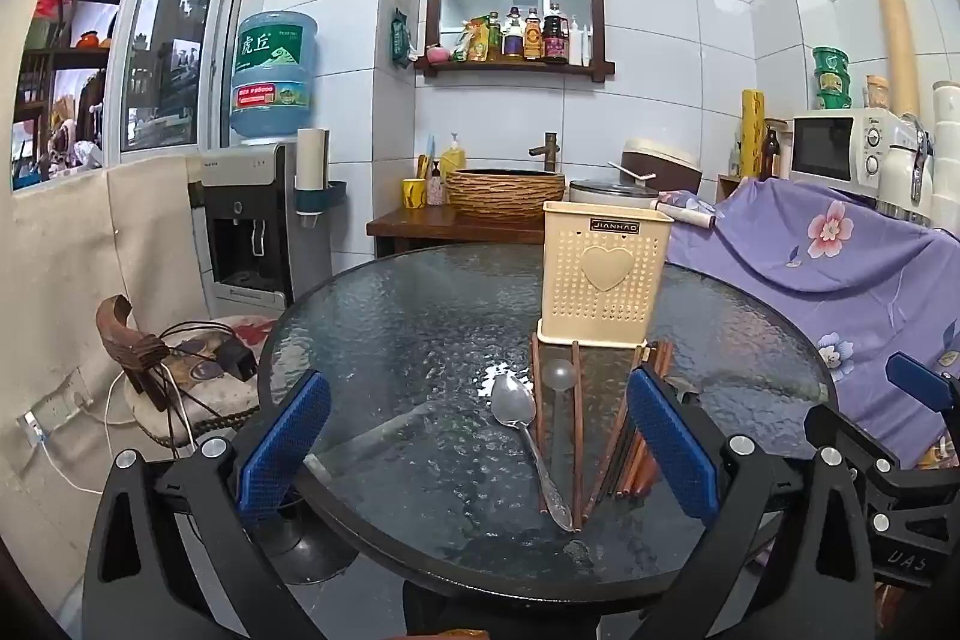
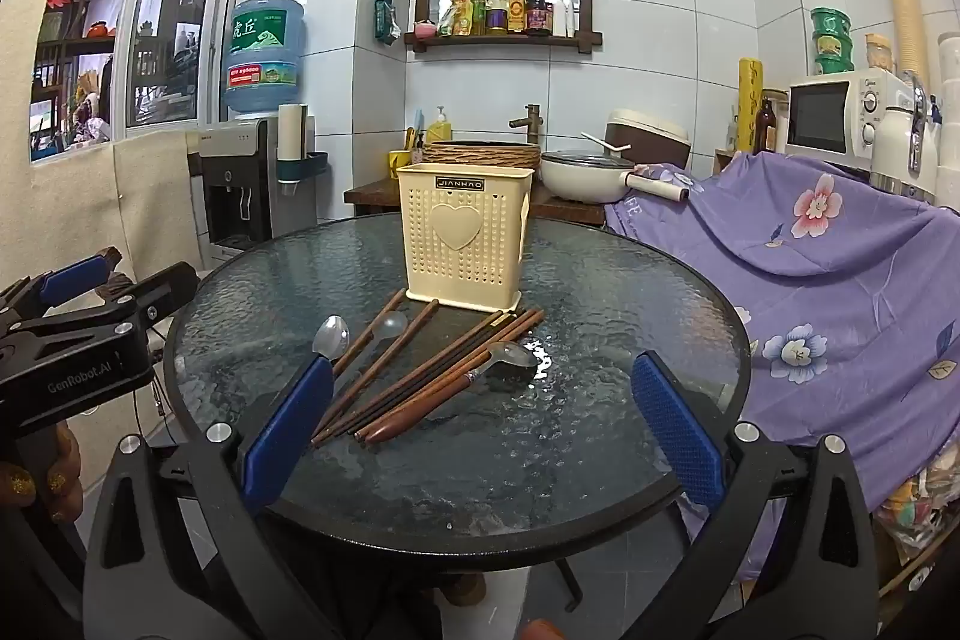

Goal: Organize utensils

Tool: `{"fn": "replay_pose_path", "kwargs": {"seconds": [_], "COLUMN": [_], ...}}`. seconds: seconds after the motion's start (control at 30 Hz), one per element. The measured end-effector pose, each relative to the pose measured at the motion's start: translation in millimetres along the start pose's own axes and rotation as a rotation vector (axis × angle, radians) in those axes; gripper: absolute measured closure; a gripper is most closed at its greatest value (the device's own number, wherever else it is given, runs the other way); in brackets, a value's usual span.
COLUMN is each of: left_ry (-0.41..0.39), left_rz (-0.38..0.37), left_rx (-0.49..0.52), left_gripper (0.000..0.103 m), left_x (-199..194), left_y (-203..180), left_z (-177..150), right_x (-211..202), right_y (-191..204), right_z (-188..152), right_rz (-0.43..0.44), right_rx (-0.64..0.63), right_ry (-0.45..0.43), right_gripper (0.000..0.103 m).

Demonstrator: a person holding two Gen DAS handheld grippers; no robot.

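A cream perforated utensil holder (image 1: 605, 280) (image 2: 465, 238) stands upright on the round glass table (image 1: 390, 328) (image 2: 600, 430). In front of it lie a metal spoon (image 1: 522, 430) (image 2: 331, 337), a translucent spoon (image 1: 559, 394) (image 2: 393, 323), a wooden-handled spoon (image 2: 456, 385) and several brown chopsticks (image 1: 630, 454) (image 2: 432, 370). My left gripper (image 1: 480, 448) is open and empty, above the table's near edge, with the utensils between its fingers. My right gripper (image 2: 483, 436) is open and empty, just short of the chopstick ends.
A purple flowered cloth (image 1: 840, 280) (image 2: 840, 250) covers a counter at the right, close to the table. A stool with cables (image 1: 180, 370) stands at the left. A water dispenser (image 1: 258, 220) and a sink counter (image 2: 480, 160) are behind the table.
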State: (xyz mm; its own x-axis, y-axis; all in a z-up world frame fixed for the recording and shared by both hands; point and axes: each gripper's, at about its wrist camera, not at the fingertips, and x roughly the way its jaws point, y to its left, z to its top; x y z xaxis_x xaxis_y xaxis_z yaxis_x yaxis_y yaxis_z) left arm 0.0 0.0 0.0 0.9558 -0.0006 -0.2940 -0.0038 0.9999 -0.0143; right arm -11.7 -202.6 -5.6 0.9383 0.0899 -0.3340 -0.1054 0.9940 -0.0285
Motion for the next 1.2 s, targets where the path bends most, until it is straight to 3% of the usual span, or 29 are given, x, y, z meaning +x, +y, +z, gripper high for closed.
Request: {"fn": "replay_pose_path", "kwargs": {"seconds": [1.2], "left_ry": [0.005], "left_rz": [-0.001], "left_rx": [0.010], "left_gripper": [0.006], "left_x": [0.8], "left_y": [-1.3], "left_z": [0.1], "right_x": [1.3], "right_y": [0.0], "right_z": [2.5], "right_rz": [0.003], "right_rx": [0.003], "right_ry": [-0.001], "right_gripper": [0.005]}}
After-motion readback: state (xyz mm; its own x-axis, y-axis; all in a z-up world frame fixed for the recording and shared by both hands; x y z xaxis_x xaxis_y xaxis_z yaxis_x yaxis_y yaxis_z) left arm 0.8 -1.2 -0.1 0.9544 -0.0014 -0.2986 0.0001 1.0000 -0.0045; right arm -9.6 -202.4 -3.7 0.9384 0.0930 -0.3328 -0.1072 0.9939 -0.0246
